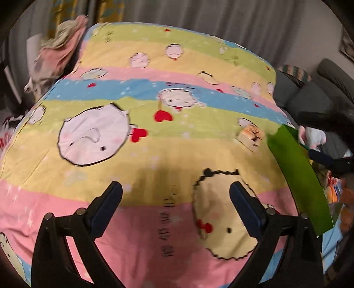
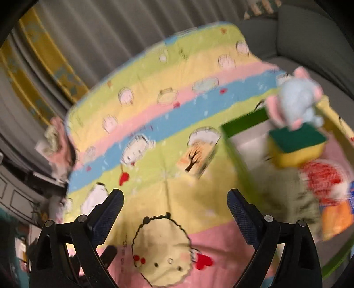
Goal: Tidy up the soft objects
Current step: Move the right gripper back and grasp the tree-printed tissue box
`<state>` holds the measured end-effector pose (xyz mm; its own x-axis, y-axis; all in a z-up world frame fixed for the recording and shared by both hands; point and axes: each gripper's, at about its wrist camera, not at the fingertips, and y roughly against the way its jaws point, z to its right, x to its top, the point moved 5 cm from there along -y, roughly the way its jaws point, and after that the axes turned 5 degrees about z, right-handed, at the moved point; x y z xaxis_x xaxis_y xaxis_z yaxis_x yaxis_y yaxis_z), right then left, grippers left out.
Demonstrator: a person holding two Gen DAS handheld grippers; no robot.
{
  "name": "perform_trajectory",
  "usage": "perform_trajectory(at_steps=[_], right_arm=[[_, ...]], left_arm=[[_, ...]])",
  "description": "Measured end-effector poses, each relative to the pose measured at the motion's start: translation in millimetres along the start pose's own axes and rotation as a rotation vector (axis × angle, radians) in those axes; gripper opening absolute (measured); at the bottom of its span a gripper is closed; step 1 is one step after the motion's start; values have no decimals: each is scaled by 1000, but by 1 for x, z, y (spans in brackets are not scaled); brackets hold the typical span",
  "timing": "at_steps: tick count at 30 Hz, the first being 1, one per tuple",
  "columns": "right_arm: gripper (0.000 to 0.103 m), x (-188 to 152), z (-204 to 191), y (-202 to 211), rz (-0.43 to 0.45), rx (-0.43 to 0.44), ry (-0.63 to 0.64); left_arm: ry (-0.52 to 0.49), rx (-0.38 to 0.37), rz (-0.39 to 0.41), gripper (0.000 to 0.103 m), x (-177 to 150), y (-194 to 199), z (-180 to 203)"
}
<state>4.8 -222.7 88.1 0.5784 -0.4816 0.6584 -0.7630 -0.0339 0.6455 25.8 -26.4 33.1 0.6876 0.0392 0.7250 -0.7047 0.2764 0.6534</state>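
A green box (image 2: 241,126) stands on the striped cartoon quilt (image 2: 154,106) at the right. It holds a blue and pink plush elephant (image 2: 296,99), a yellow and green sponge (image 2: 296,144), a red and white soft item (image 2: 323,177) and an olive cloth (image 2: 287,190). A small packet with a tree picture (image 2: 194,159) lies on the quilt left of the box. My right gripper (image 2: 174,203) is open and empty above the quilt. My left gripper (image 1: 176,197) is open and empty over the quilt (image 1: 154,106); the box wall (image 1: 296,175) and the packet (image 1: 251,136) show at its right.
A pile of pink and pale clothes (image 1: 57,51) lies at the quilt's far left corner, also in the right wrist view (image 2: 55,137). Grey curtains (image 1: 199,15) hang behind. A grey sofa (image 2: 309,39) is at the far right.
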Motion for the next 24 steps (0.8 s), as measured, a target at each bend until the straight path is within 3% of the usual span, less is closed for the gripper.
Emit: perform_trajectory(at_steps=[5,10,16,20,24], right_arm=[[95,-4,-13,-72,-72,-210,-28],[95,-1,-14,-110,-79,-348,15],[91,4,-1,-140,-82,-422,-9],[64,5,8,-154,-106,-440,11],[63,5,4,-148,-84,-405,55]], left_arm=[[42,22,21,97,6,12,-19],[45,15,36,97,10,19,-24],[61,7,37,97,11,23,-29],[68,-5,44,97,12,26,-31],[72,-8,46,97,13,27,-32]])
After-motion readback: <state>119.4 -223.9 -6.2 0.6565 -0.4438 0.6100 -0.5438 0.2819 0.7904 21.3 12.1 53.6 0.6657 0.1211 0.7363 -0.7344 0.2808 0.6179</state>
